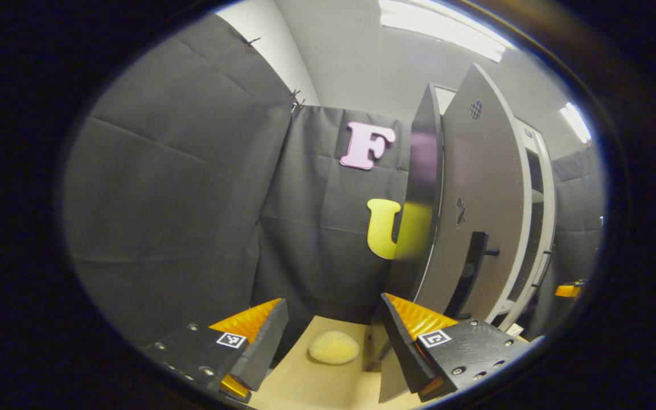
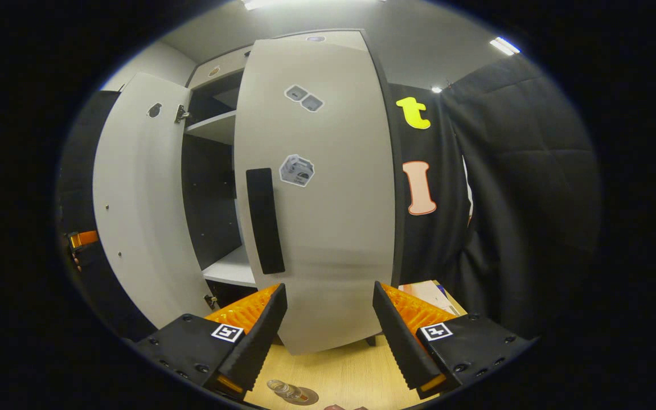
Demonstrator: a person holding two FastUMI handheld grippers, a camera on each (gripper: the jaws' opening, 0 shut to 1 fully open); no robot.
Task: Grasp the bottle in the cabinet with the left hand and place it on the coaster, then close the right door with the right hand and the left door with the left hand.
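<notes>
Judging from how things lie, we take the first step to be done: in the right gripper view the bottle (image 2: 283,389) sits low on the wooden table (image 2: 339,370), on what looks like a round coaster (image 2: 304,396), though it is small and near the edge, so we cannot be sure how squarely it rests there. The shelves (image 2: 231,267) that we can see inside the cabinet (image 2: 214,188) hold nothing.

What is left is the doors. The right door (image 2: 328,228), with its dark handle (image 2: 264,219), stands partly swung across the opening and is not yet shut; the left door (image 2: 134,216) is swung wide open. In the left gripper view we see that left door (image 1: 476,216) from its outer face, close on the right, with its handle (image 1: 470,273), and a pale round pad (image 1: 333,347) on the table below.

Our right gripper (image 2: 328,319) has its jaws wide apart and holds nothing; it faces the lower part of the right door, close to it, but we cannot tell whether it touches. Our left gripper (image 1: 333,336) is likewise spread wide and empty; its right finger lies just beside the left door's lower edge, contact unclear.
</notes>
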